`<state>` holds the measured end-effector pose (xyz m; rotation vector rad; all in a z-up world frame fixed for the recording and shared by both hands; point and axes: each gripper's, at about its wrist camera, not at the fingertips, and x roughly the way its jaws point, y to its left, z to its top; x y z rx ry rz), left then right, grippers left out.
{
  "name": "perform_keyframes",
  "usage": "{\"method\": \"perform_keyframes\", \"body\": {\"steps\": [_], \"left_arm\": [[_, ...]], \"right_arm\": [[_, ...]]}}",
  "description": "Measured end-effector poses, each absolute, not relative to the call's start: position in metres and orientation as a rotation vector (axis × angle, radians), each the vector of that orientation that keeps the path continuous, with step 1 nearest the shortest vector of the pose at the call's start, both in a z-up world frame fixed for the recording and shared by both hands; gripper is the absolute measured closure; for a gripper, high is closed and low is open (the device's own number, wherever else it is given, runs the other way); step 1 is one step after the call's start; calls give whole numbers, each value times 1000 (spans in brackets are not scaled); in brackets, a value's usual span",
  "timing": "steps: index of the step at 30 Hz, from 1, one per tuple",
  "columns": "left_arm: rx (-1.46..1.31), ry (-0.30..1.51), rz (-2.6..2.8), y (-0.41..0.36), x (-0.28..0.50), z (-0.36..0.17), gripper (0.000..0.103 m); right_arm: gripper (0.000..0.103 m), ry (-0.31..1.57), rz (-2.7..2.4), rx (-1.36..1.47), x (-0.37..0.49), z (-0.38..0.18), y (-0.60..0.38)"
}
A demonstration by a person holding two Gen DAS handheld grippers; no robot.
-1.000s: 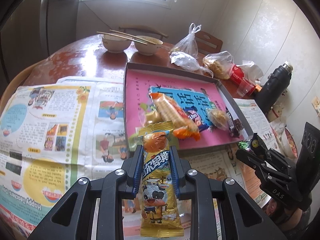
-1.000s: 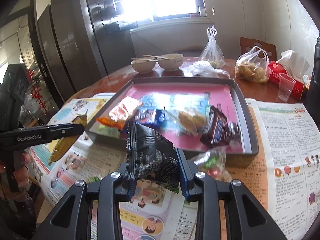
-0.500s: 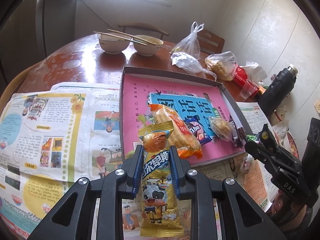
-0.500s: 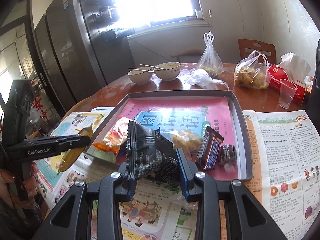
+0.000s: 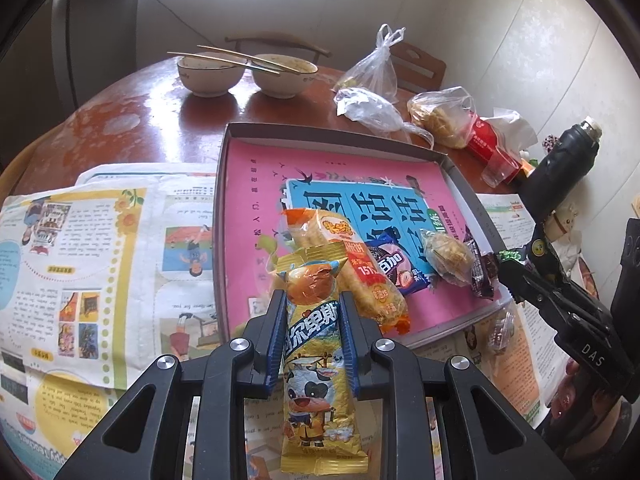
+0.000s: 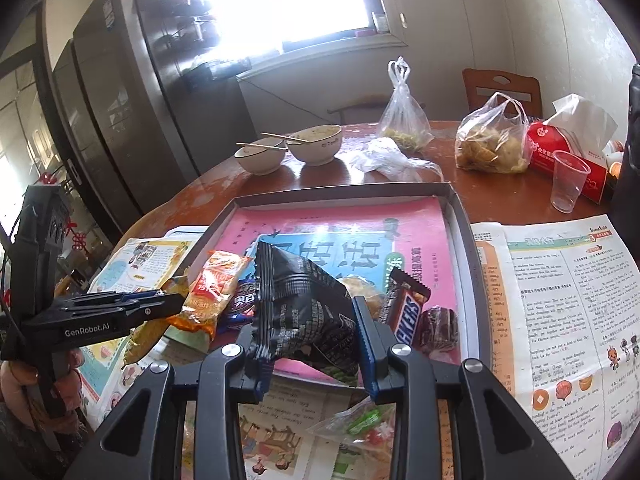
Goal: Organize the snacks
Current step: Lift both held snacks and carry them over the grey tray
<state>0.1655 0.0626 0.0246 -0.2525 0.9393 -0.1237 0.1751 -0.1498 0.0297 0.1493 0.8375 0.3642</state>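
My left gripper (image 5: 313, 300) is shut on a gold snack packet (image 5: 316, 360) with a cartoon cow, held above the near edge of the grey tray (image 5: 332, 131). My right gripper (image 6: 306, 304) is shut on a black snack bag (image 6: 304, 304), also held over the tray's near edge (image 6: 464, 232). In the tray, on a pink book, lie an orange cracker pack (image 5: 352, 256), a blue wrapper (image 5: 394, 268), a wrapped bun (image 5: 446, 256) and a Snickers bar (image 6: 408, 312). The left gripper shows in the right wrist view (image 6: 160, 300); the right gripper shows in the left wrist view (image 5: 516, 272).
Newspapers (image 5: 100, 248) cover the round wooden table on both sides of the tray. A clear candy bag (image 6: 360, 424) lies in front of the tray. Behind stand two bowls with chopsticks (image 5: 244, 72), plastic bags (image 6: 490, 140), a plastic cup (image 6: 568, 180), a red tissue pack and a black flask (image 5: 560, 168).
Both grippers have moved forward and upward toward the tray with their packets held; the tray now sits closer and more centred in both views.
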Motion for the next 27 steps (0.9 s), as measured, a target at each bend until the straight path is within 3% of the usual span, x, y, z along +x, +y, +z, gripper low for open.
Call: {"method": "perform_keyframes", "body": {"steps": [27], "left_arm": [[-240, 949, -134, 52, 200, 26, 77]], "right_arm": [[68, 883, 379, 224, 202, 19, -161]]}}
